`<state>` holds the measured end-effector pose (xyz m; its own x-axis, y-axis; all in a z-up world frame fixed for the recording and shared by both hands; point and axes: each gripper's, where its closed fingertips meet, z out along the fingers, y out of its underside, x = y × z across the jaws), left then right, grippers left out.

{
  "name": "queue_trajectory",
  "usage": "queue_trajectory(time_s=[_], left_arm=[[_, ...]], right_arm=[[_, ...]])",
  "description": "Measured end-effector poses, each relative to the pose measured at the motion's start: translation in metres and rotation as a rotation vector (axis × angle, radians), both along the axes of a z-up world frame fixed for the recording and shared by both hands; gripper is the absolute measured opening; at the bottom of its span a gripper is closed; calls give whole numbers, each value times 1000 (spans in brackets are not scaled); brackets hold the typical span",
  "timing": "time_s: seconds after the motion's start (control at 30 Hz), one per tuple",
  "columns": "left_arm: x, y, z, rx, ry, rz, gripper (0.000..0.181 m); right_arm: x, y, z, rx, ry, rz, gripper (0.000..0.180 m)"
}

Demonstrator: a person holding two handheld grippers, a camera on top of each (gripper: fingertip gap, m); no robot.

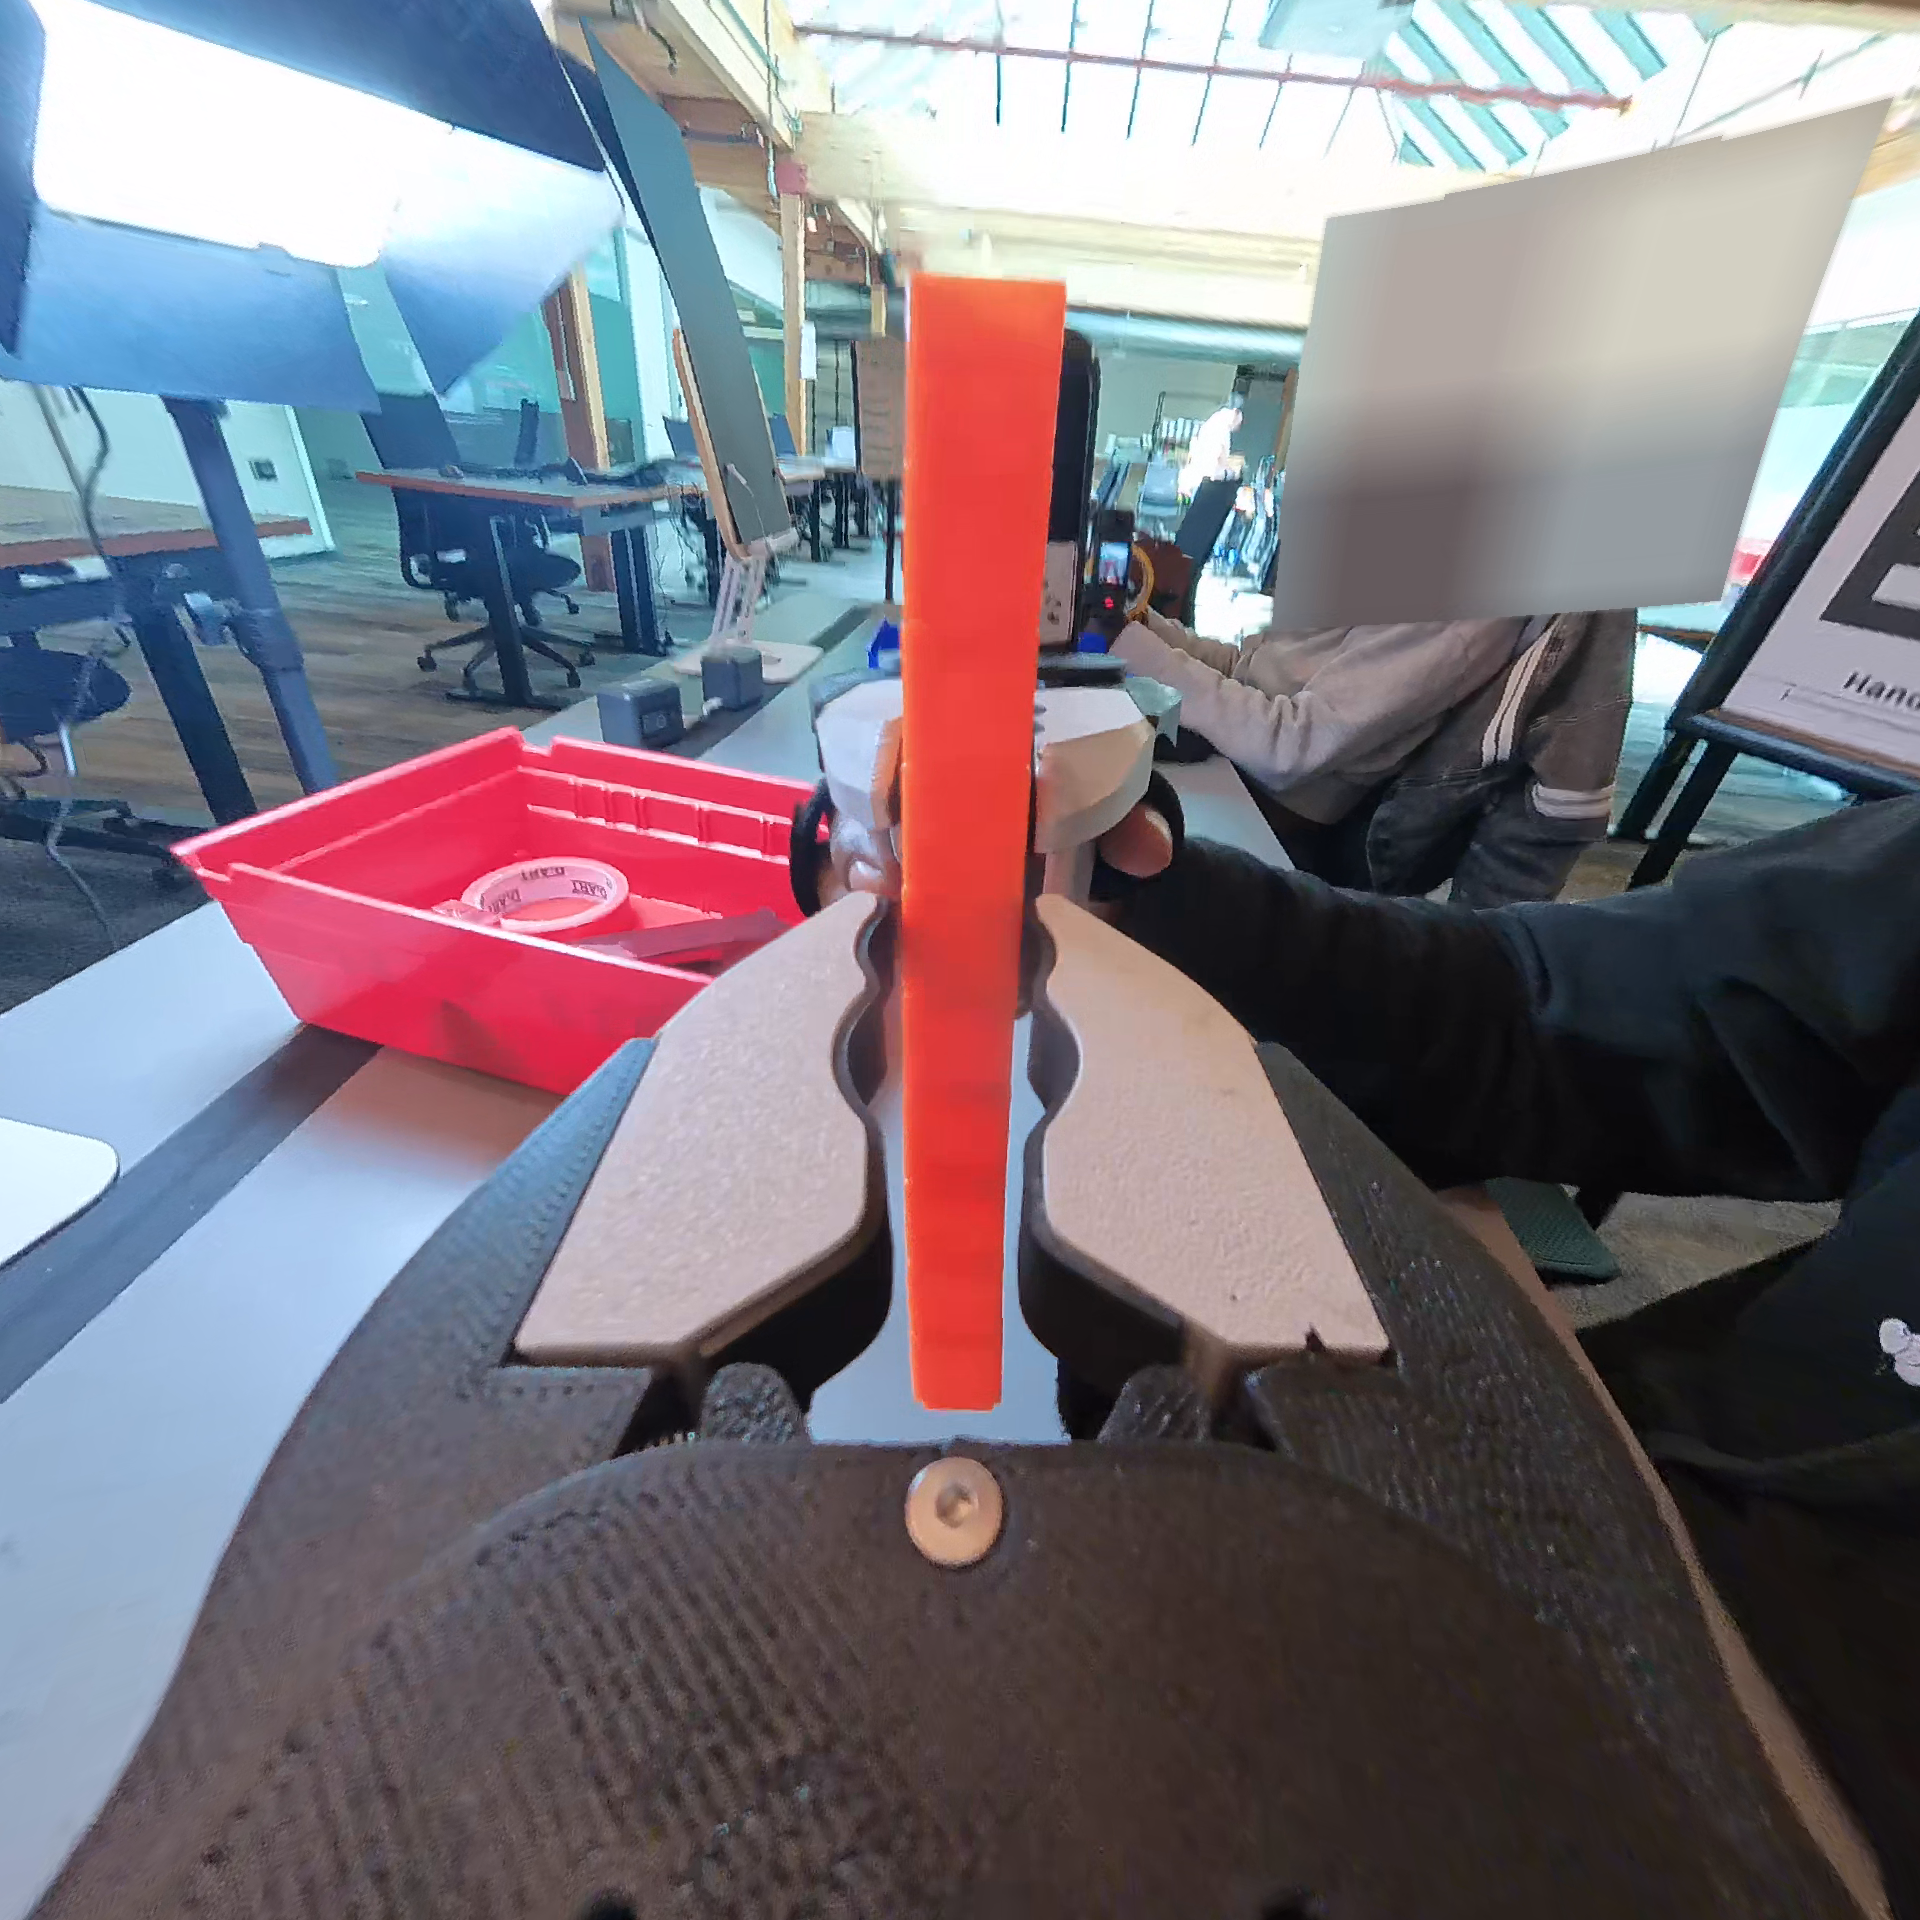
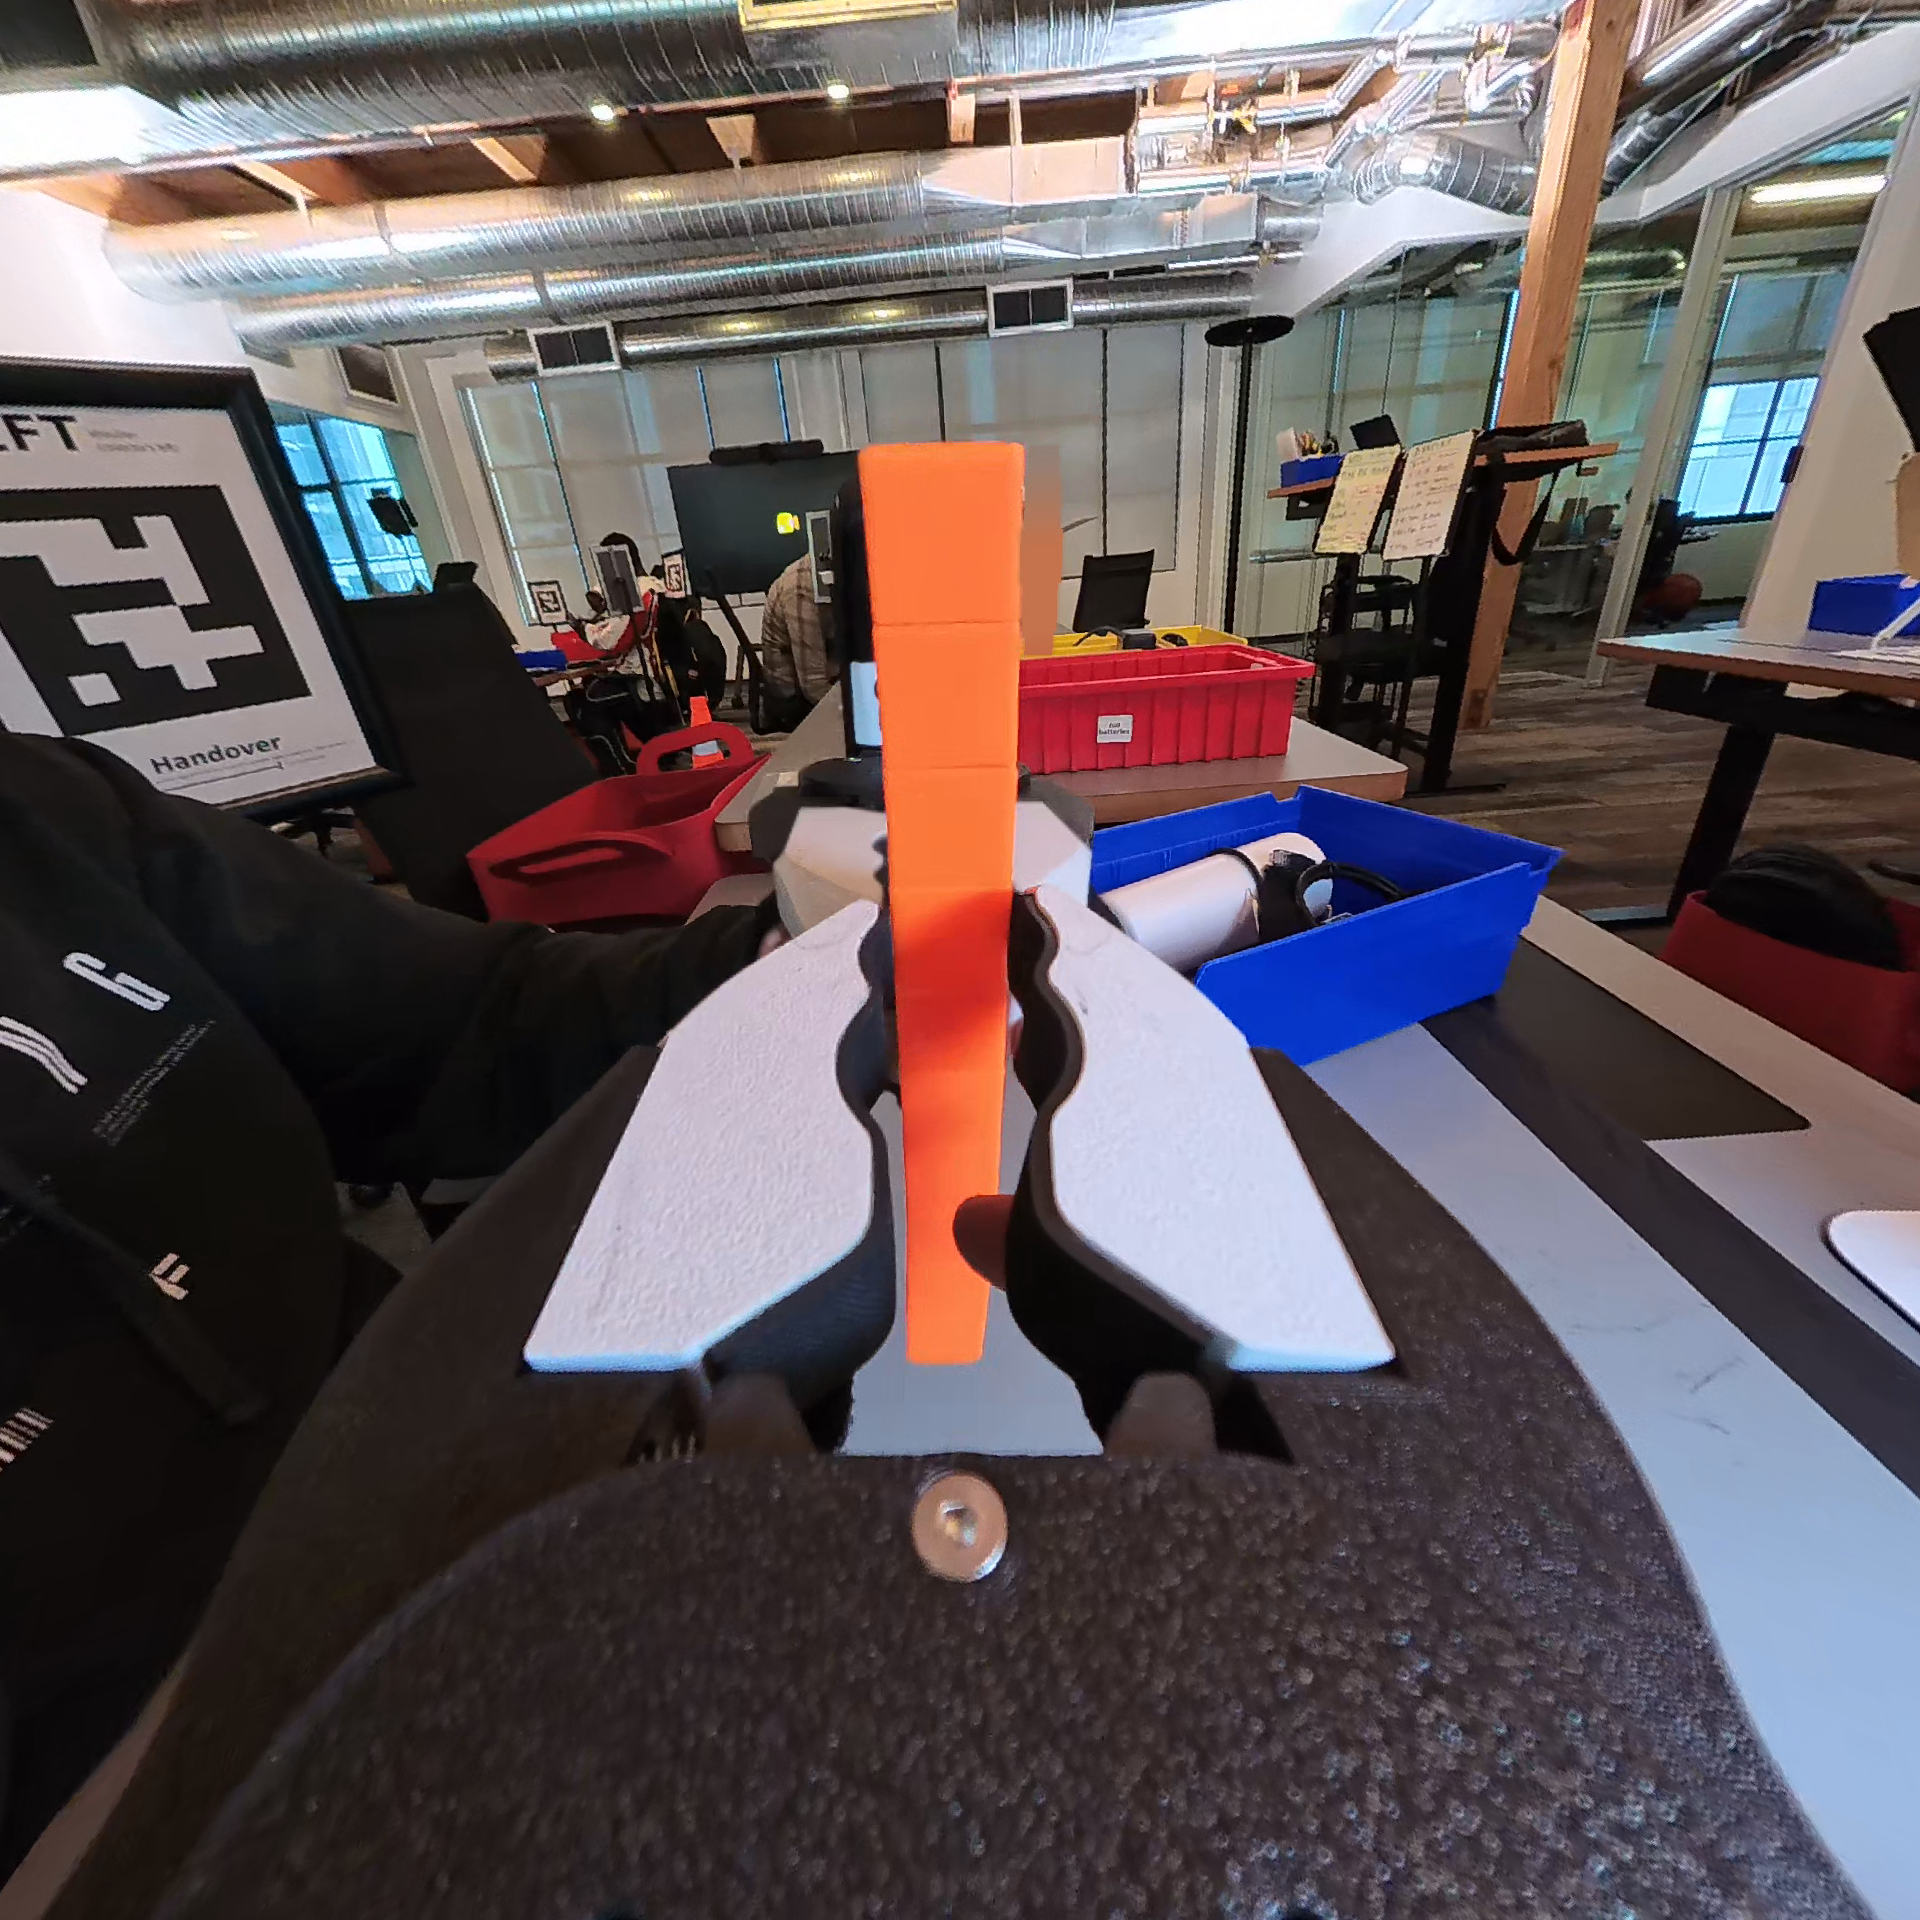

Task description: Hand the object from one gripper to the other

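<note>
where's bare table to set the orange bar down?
Free: grey table on the near side of the black stripe; the same strip in the right wrist view, between the blue bin and white pad. Crowded: red bin with tape, the filled blue bin, and mid-air where left tool and right tool flank the orange bar.
</note>
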<state>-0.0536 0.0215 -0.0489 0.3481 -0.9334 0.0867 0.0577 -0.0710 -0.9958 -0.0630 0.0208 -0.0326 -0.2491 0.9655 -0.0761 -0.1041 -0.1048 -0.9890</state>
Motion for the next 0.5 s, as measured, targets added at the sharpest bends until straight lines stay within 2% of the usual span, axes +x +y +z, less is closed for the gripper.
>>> queue_trajectory(time_s=[0.1,0.27,0.4,0.5], left_arm=[[-10,-2,13,15,-45,6,33],[-11,-5,21,43,-45,16,36],[-8,-4,13,47,-9,17,22],[-9,-4,13,41,1,16,22]], right_arm=[[0,0,-2,4,-10,-1,21],[-10,-4,-12,15,-48,8,21],[-17,-10,-19,23,-68,20,21],[-17,-9,-18,34,-71,7,21]])
